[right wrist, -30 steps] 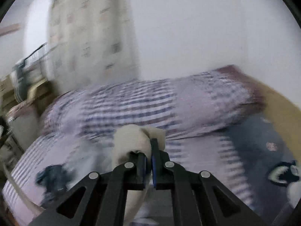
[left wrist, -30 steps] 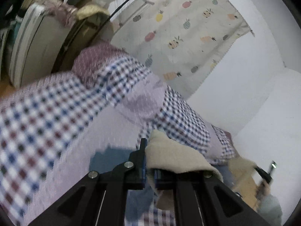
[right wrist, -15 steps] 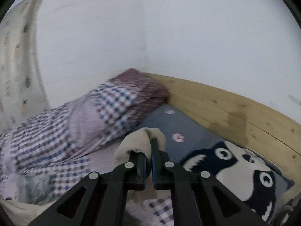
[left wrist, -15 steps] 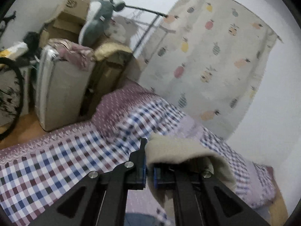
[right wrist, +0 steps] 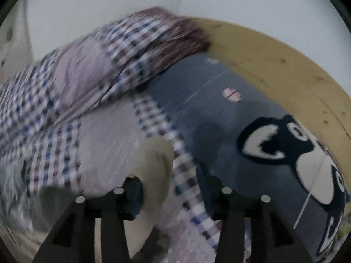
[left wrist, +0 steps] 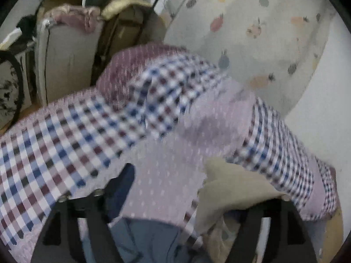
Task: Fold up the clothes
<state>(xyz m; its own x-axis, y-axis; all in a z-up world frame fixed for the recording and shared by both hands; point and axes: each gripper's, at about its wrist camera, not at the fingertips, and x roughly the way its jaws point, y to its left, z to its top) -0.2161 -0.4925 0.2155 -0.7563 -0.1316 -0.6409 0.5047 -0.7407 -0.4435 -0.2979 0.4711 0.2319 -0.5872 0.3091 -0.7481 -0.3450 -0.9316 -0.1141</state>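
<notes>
A beige garment [left wrist: 232,188] lies bunched on the checked bed cover [left wrist: 54,153], against the right finger of my left gripper [left wrist: 201,190]. That gripper is open, its fingers spread wide, with pale dotted sheet showing between them. In the right wrist view the same beige garment [right wrist: 155,162] sits by the left finger of my right gripper [right wrist: 173,184], which is also open and holds nothing. Both views are blurred by motion. A blue-grey cloth [left wrist: 144,236] shows low between the left gripper's fingers.
A folded checked quilt [left wrist: 166,96] [right wrist: 83,72] lies across the far side of the bed. Beyond it stand a pale suitcase [left wrist: 68,59] and a pineapple-print curtain [left wrist: 263,32]. A grey cat-print pillow [right wrist: 219,114] rests against the wooden headboard [right wrist: 274,61].
Both grippers were shut on the beige garment; now both are open and the garment lies loose on the bed. Both cameras have dropped closer to the bed.
</notes>
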